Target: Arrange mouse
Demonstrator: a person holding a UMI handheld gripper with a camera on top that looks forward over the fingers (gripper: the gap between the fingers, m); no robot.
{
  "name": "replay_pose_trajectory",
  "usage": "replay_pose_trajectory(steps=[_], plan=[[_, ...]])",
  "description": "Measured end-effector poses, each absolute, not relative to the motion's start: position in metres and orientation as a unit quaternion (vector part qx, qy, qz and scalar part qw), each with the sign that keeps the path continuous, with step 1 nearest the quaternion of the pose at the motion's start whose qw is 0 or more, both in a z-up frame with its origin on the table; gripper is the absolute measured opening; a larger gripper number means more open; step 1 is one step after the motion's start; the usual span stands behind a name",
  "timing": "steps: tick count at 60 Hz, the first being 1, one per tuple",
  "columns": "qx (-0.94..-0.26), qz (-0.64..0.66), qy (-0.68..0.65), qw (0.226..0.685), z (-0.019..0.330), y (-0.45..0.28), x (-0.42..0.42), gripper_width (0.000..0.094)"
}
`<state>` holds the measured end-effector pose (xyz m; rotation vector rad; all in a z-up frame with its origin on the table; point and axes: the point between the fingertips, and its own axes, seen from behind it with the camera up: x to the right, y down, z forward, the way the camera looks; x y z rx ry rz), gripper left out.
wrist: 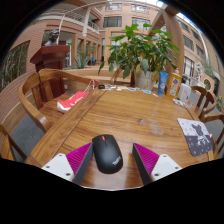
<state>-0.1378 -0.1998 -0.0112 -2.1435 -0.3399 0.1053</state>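
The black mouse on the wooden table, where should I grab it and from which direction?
Grip the black mouse across its two long flanks, near the middle of its rounded body, coming in low from its rear end. It lies flat on the wooden table, lengthwise between the open tool fingers, with a gap on each side, so closing them should catch both sides squarely.

The mouse (107, 153) lies on the table (130, 118) between the tool's (108, 160) spread fingers.

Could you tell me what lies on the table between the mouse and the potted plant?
In the gripper view, only bare wooden table lies between the mouse and the potted plant.
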Motion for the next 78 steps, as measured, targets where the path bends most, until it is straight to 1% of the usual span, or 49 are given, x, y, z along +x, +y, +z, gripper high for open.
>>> replay_pose_trajectory(steps=[3, 6, 9, 10, 12, 13, 17, 22, 23, 27, 33, 35, 38, 41, 46, 50, 54, 57, 60, 63, 66, 68, 69, 71, 72, 73, 78], plan=[[-0.877, 0.050, -0.140, 0.456, -0.012, -0.195, -0.138, 0.0779], [-0.880, 0.060, -0.140, 0.450, -0.013, -0.191, -0.141, 0.0676], [-0.881, 0.059, -0.140, 0.447, -0.013, -0.187, -0.141, 0.0624], [-0.882, 0.057, -0.142, 0.447, -0.015, -0.186, -0.142, 0.0593], [-0.882, 0.062, -0.145, 0.444, -0.014, -0.186, -0.146, 0.0497], [-0.882, 0.062, -0.144, 0.444, -0.014, -0.187, -0.146, 0.0476], [-0.882, 0.051, -0.141, 0.447, -0.014, -0.186, -0.146, 0.0457], [-0.886, 0.049, -0.128, 0.444, -0.014, -0.184, -0.146, 0.0404], [-0.887, 0.050, -0.124, 0.443, -0.014, -0.184, -0.146, 0.0382], [-0.890, 0.049, -0.117, 0.439, -0.014, -0.183, -0.145, 0.0348], [-0.892, 0.064, -0.113, 0.434, -0.011, -0.185, -0.149, 0.0347], [-0.891, 0.076, -0.110, 0.434, -0.004, -0.186, -0.150, 0.0348], [-0.880, 0.091, -0.111, 0.453, 0.021, -0.185, -0.149, 0.0349], [-0.865, 0.107, -0.111, 0.478, 0.058, -0.181, -0.145, 0.0348], [-0.830, 0.144, -0.105, 0.528, 0.137, -0.174, -0.125, 0.0349], [-0.803, 0.153, -0.099, 0.568, 0.201, -0.164, -0.092, 0.0350], [-0.782, 0.142, -0.094, 0.599, 0.235, -0.148, -0.047, 0.0349], [-0.780, 0.132, -0.086, 0.606, 0.244, -0.136, -0.005, 0.0348], [-0.787, 0.112, -0.075, 0.602, 0.237, -0.115, 0.026, 0.0347], [-0.800, 0.084, -0.065, 0.591, 0.213, -0.103, 0.071, 0.0347], [-0.819, 0.059, -0.054, 0.569, 0.190, -0.087, 0.102, 0.0346], [-0.832, 0.044, -0.048, 0.552, 0.166, -0.080, 0.121, 0.0346], [-0.836, 0.039, -0.046, 0.545, 0.144, -0.081, 0.138, 0.0346], [-0.849, 0.027, -0.041, 0.526, 0.119, -0.077, 0.154, 0.0346], [-0.853, 0.023, -0.039, 0.519, 0.097, -0.082, 0.168, 0.0346], [-0.858, 0.020, -0.036, 0.511, 0.095, -0.075, 0.171, 0.0346], [-0.878, 0.004, -0.031, 0.477, 0.046, -0.073, 0.195, 0.0347]])
